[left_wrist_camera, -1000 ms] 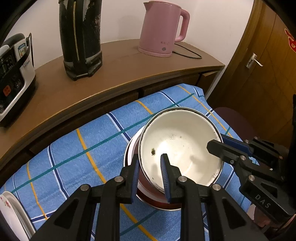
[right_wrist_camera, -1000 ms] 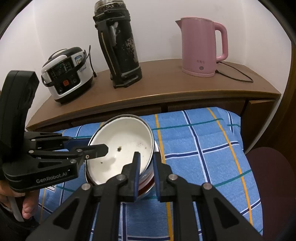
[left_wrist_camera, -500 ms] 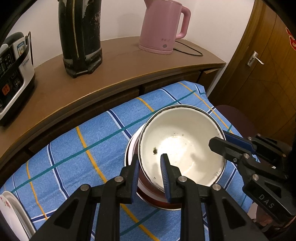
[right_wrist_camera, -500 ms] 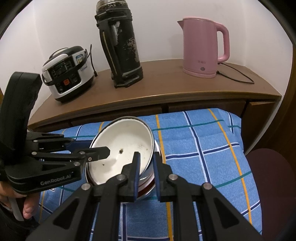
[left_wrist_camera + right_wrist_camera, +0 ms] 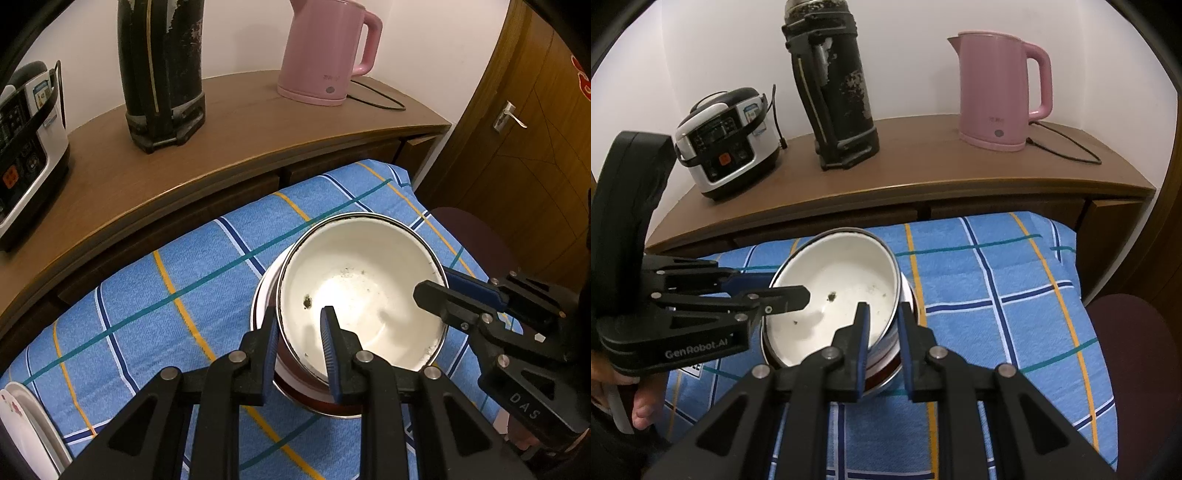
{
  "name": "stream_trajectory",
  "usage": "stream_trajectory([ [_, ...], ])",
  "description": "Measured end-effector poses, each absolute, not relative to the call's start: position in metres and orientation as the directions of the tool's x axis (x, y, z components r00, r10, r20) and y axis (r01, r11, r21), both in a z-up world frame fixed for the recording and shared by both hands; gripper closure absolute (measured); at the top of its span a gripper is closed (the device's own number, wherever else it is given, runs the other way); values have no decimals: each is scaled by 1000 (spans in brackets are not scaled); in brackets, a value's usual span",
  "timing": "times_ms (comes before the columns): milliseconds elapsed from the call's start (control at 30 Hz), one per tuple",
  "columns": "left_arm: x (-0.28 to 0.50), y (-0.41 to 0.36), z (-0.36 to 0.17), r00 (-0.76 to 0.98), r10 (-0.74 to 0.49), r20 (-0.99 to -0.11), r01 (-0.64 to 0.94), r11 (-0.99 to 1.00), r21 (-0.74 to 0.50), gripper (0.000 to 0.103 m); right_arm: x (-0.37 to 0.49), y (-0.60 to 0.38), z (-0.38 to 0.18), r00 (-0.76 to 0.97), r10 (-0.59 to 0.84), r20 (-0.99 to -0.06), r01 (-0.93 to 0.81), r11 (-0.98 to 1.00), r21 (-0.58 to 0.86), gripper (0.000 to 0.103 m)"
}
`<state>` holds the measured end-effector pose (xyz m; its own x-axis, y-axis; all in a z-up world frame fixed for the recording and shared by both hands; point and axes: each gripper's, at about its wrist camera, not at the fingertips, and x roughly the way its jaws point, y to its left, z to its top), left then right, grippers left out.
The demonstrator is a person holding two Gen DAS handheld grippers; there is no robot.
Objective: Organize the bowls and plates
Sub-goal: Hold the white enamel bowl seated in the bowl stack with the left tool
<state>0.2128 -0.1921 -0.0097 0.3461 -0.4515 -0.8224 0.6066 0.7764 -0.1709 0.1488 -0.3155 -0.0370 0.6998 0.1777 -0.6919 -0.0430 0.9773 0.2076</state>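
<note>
A white enamel bowl (image 5: pixel 365 291) with a dark rim and a few specks inside sits tilted in a red-sided bowl (image 5: pixel 314 400) on the blue plaid cloth. My left gripper (image 5: pixel 298 334) is shut on the white bowl's near-left rim, one finger inside and one outside. My right gripper (image 5: pixel 882 325) is shut on the opposite rim of the same bowl (image 5: pixel 834 295). Each gripper shows in the other's view: the right (image 5: pixel 443 295), the left (image 5: pixel 768 291).
A wooden counter (image 5: pixel 923 166) behind holds a rice cooker (image 5: pixel 727 144), a black thermos (image 5: pixel 834 88) and a pink kettle (image 5: pixel 1001 88). A white plate (image 5: pixel 26 428) lies at the cloth's left edge. A dark stool (image 5: pixel 1137 354) and a wooden door (image 5: pixel 535 122) are at the right.
The two grippers and the white bowl have shifted slightly together, the bowl rising a little off the red bowl. Both grips are unchanged.
</note>
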Motion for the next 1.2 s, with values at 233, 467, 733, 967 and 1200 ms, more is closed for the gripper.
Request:
stream_trajectory([
  [233,213,-191,-10,349,-456,-818,603,778,-177,78,151,-314,-44,684,190,-705,-44,974,221,86],
  [467,211,-192,-7,355,-434,-828,612,778,-145,78,150,-310,-46,676,197,-710,-52,974,221,86],
  [733,210,-194,-6,355,-418,-836,631,767,-116,78,148,-309,-45,674,201,-711,-59,974,219,86],
  [967,211,-194,-7,345,-441,-828,638,758,-138,78,150,-311,-49,669,192,-718,-44,974,220,86],
  [1200,211,-195,-8,356,-447,-820,632,762,-141,78,149,-311,-48,671,190,-717,-44,975,217,86],
])
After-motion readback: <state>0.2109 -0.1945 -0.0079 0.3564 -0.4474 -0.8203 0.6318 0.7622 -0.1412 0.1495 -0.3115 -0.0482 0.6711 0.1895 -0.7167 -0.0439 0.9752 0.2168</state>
